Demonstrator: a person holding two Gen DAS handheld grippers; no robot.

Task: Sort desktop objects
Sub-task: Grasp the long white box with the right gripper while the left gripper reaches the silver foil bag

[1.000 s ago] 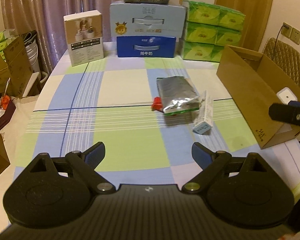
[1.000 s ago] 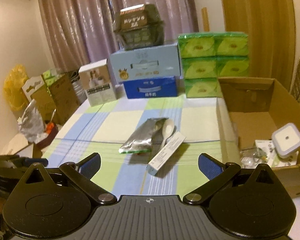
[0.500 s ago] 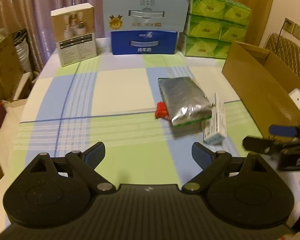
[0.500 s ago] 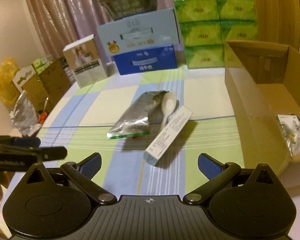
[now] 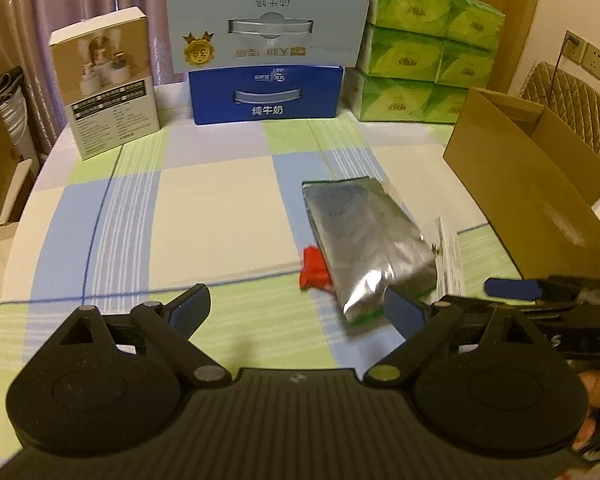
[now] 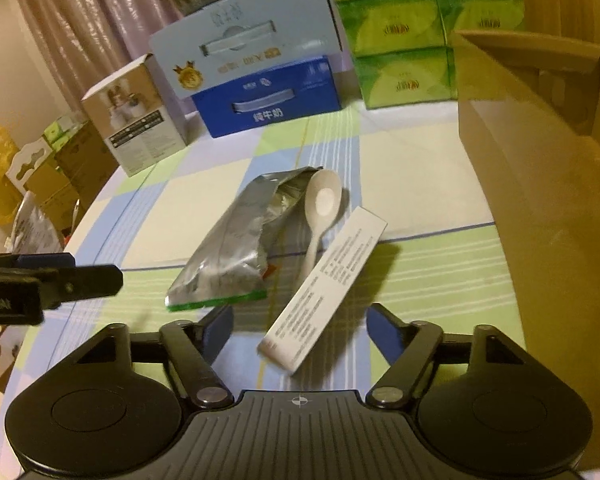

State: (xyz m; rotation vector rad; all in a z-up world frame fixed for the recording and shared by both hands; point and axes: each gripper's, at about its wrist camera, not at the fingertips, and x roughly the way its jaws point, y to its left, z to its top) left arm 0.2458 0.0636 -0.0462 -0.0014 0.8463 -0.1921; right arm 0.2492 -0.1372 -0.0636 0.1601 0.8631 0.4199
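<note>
checked tablecloth (image 6: 220, 184), crinkled silver pouch (image 6: 236, 248)

A crumpled silver foil pouch (image 6: 236, 244) lies flat mid-table, a white plastic spoon (image 6: 320, 212) beside it, then a long white carton (image 6: 328, 288) lying diagonally.

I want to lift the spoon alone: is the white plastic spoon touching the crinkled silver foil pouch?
Cannot tell. In the right wrist view the white plastic spoon lies beside the crinkled silver foil pouch, its bowl meeting the pouch's open end with no visible gap, but no plain contact.
</note>
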